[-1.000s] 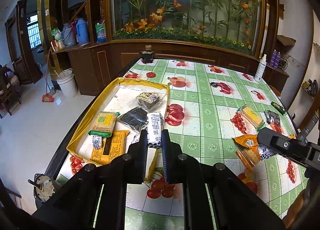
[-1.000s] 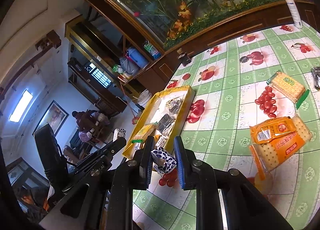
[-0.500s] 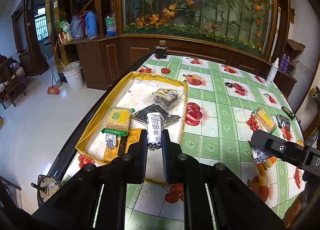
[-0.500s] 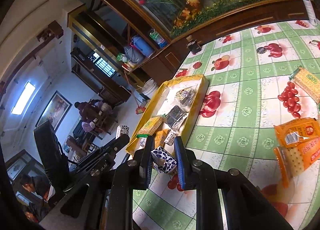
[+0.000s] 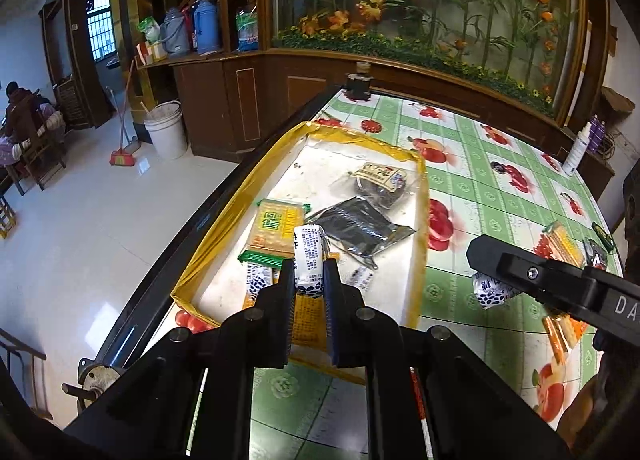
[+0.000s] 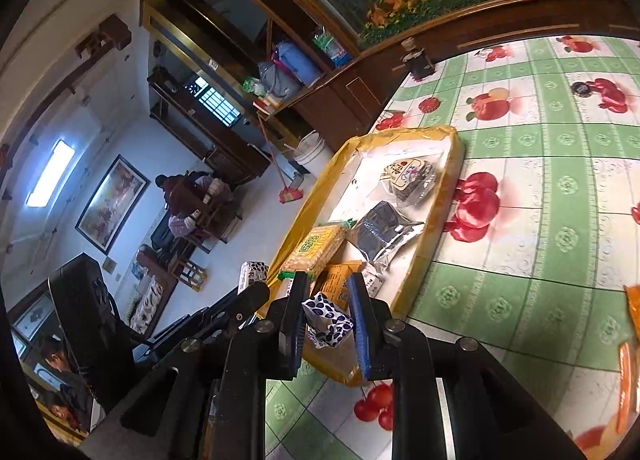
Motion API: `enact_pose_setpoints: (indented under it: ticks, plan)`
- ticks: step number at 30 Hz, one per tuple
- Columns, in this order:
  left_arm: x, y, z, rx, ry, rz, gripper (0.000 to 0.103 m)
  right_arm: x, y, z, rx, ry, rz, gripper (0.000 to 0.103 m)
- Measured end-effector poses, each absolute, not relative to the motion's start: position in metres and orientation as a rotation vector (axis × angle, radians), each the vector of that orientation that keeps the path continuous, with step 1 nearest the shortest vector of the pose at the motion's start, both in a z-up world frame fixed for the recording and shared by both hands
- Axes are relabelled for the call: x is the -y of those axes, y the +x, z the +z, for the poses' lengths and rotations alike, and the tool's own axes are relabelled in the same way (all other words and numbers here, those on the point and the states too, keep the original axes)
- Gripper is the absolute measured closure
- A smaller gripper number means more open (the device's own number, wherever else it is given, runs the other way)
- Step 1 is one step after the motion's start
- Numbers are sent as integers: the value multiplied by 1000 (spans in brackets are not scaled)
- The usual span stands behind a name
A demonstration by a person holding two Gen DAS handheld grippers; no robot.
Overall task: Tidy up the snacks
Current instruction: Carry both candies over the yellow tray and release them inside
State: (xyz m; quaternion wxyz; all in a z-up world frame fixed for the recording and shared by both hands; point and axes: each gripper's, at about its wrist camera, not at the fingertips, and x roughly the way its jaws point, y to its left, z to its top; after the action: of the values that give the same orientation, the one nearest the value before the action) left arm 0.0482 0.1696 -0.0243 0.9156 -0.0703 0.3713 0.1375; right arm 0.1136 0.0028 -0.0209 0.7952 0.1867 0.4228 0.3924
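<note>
My left gripper (image 5: pixel 309 292) is shut on a white snack stick with blue print (image 5: pixel 309 260), held above the near end of the yellow-rimmed tray (image 5: pixel 208 244). In the right wrist view my right gripper (image 6: pixel 326 320) is shut on a small white packet with dark blue spots (image 6: pixel 328 320), hovering over the tray's near corner (image 6: pixel 420 272). That packet (image 5: pixel 492 292) and the right gripper's finger (image 5: pixel 532 276) also show at the right of the left wrist view. In the tray lie a green and yellow cracker pack (image 5: pixel 276 228), a dark foil pouch (image 5: pixel 360 226), a clear bag with dark snacks (image 5: pixel 380 180) and orange packs.
The table (image 5: pixel 480 164) wears a green checked cloth with fruit prints. Cracker packs (image 5: pixel 562 240) and orange packs (image 5: pixel 560 336) lie at its right. A dark jar (image 5: pixel 358 84) and a white bottle (image 5: pixel 576 148) stand at the far edge. The table's left edge drops to the floor.
Both grippers have moved left toward the tray with their snacks still gripped. The tray now lies right under them and looks larger.
</note>
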Motion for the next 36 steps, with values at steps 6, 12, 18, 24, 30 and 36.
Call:
enact_pose_setpoints:
  ticks: [6, 12, 18, 24, 30, 36]
  plan:
    - [-182, 57, -35, -792, -158, 309, 92, -26, 132, -35, -938, 375, 843, 83]
    - [-192, 65, -47, -823, -172, 323, 92, -45, 144, -42, -944, 333, 841, 83]
    - [-197, 72, -55, -848, -175, 330, 92, -57, 150, -53, -963, 296, 838, 83]
    - [-199, 74, -58, -857, -180, 329, 92, -63, 154, -60, -976, 276, 835, 83]
    - [-202, 75, -59, -860, -189, 328, 92, -66, 155, -63, -977, 261, 826, 83]
    - [-203, 80, -64, -876, -194, 322, 92, -65, 155, -66, -988, 257, 826, 80]
